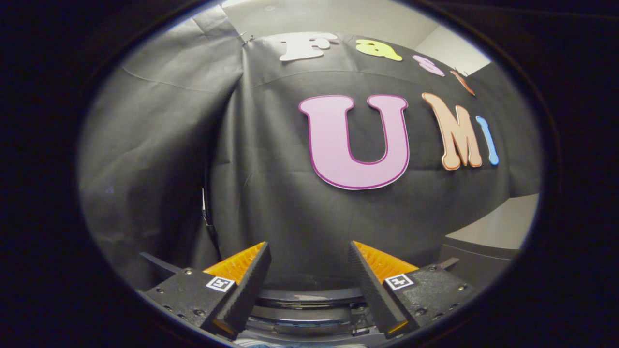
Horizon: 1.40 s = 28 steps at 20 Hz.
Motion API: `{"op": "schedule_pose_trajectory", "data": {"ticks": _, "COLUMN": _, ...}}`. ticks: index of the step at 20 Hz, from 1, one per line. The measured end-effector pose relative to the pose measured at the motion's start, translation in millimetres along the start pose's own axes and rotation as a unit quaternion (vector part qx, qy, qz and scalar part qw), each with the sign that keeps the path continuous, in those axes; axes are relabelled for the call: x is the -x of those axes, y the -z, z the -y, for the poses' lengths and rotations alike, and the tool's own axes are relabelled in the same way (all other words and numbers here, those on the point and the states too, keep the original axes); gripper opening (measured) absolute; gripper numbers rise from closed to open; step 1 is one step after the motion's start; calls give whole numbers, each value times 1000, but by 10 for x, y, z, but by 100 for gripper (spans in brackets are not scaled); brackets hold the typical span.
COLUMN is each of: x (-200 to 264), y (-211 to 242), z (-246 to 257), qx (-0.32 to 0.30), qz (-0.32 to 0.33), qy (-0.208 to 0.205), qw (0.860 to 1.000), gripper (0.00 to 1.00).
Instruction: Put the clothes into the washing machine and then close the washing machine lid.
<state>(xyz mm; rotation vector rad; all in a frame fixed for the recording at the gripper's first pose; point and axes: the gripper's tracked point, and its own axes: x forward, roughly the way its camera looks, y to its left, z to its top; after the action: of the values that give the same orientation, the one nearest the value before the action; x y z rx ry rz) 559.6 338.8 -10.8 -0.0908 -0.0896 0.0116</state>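
Tongs [309,251] spread apart — empty, facing black cloth wall [271,203]

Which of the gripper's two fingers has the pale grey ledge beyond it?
The right finger: the pale grey ledge lies beyond its outer side, whereas beyond the left finger hangs only black cloth. The gripper is open, holding nothing.

We see our gripper [309,256] at the bottom centre of the frame, its two fingers [242,275] spread wide apart with nothing between them. Both fingers have black ribbed inner faces and orange outer sides, and each carries a small square marker on its black mount
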Motion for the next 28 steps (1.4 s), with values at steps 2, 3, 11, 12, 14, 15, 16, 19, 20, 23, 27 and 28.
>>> {"op": "schedule_pose_trajectory", "data": {"ticks": 2, "x": 6, "y": -8, "z": -1, "qx": 0, "qz": 3, "qy": 1, "qw": 1000, "gripper": 98}}
{"op": "schedule_pose_trajectory", "data": {"ticks": 3, "x": 11, "y": -14, "z": 4, "qx": 1, "qz": 6, "qy": 2, "qw": 1000, "gripper": 98}}
{"op": "schedule_pose_trajectory", "data": {"ticks": 11, "x": 8, "y": -9, "z": 7, "qx": 0, "qz": 3, "qy": 7, "qw": 1000, "gripper": 97}}
{"op": "schedule_pose_trajectory", "data": {"ticks": 12, "x": 15, "y": -8, "z": 1, "qx": 0, "qz": 3, "qy": 8, "qw": 1000, "gripper": 97}}
{"op": "schedule_pose_trajectory", "data": {"ticks": 14, "x": 13, "y": -9, "z": 8, "qx": 1, "qz": 4, "qy": 10, "qw": 1000, "gripper": 97}}
{"op": "schedule_pose_trajectory", "data": {"ticks": 15, "x": 21, "y": -12, "z": 6, "qx": 0, "qz": 5, "qy": 10, "qw": 1000, "gripper": 97}}
{"op": "schedule_pose_trajectory", "data": {"ticks": 16, "x": 15, "y": -14, "z": 2, "qx": 0, "qz": 7, "qy": 10, "qw": 1000, "gripper": 97}}
{"op": "schedule_pose_trajectory", "data": {"ticks": 19, "x": 25, "y": -18, "z": 5, "qx": 1, "qz": 11, "qy": 12, "qw": 1000, "gripper": 97}}
{"op": "schedule_pose_trajectory", "data": {"ticks": 20, "x": 21, "y": -14, "z": 6, "qx": 0, "qz": 12, "qy": 13, "qw": 1000, "gripper": 97}}
{"op": "schedule_pose_trajectory", "data": {"ticks": 23, "x": 16, "y": -32, "z": 10, "qx": 0, "qz": 20, "qy": 13, "qw": 1000, "gripper": 97}}
{"op": "schedule_pose_trajectory", "data": {"ticks": 27, "x": 35, "y": -29, "z": 7, "qx": 0, "qz": 22, "qy": 16, "qw": 1000, "gripper": 97}}
{"op": "schedule_pose_trajectory", "data": {"ticks": 28, "x": 29, "y": -25, "z": 3, "qx": 0, "qz": 22, "qy": 16, "qw": 1000, "gripper": 97}}
